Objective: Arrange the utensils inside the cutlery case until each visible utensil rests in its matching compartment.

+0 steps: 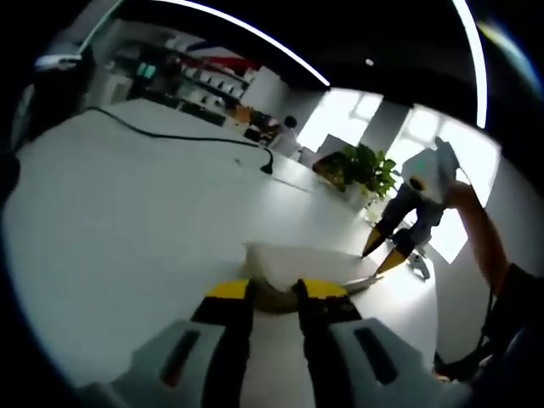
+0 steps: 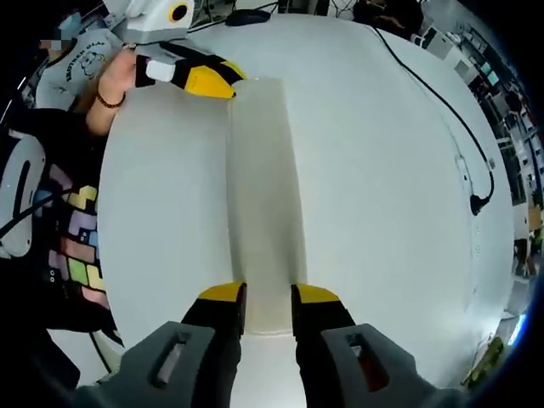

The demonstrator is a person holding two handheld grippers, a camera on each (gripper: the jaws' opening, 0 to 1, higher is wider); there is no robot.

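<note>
1. The cutlery case, a long, pale, translucent box, lies flat on the white table. No utensils can be made out inside it in either view; its contents are too pale and blurred to tell.

2. In the right gripper view, the right gripper stands at the near short end of the case, its jaws parted narrowly on either side of the end wall. Whether they pinch it cannot be told.

3. The left gripper sits at the opposite short end, seen also at the far end in the right gripper view. Its jaws are likewise a little apart; grip on the case edge cannot be told.

4. Judgement: the step in hand appears to be steadying or opening the case from both ends.

5. To do it well, hold both ends level, move them together, and avoid twisting the thin walls.

6. A black cable lies well apart on the table.
</note>
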